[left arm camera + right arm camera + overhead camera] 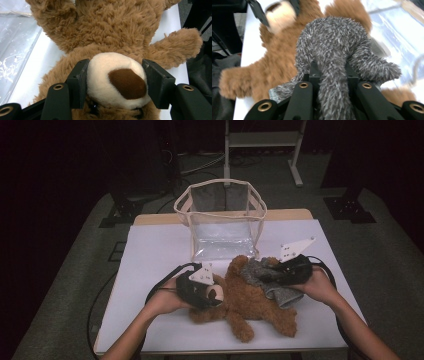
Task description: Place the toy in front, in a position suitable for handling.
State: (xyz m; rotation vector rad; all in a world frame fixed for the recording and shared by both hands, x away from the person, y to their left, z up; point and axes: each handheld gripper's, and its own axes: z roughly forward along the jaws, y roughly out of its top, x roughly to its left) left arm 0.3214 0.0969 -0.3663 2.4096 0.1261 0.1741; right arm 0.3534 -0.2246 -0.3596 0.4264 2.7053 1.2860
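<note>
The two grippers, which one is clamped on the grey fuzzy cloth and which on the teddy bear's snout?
The right gripper pinches the grey fuzzy cloth. The left gripper has its jaws on either side of the teddy bear's cream snout.

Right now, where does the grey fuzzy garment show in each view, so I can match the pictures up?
High view: the grey fuzzy garment lies right of centre, over the brown teddy bear, under the right gripper.
Left gripper view: not in it.
Right gripper view: the garment fills the centre, pinched between the black jaws.
Shared landmark: the bear's cream muzzle, clamped by the left gripper.
</note>
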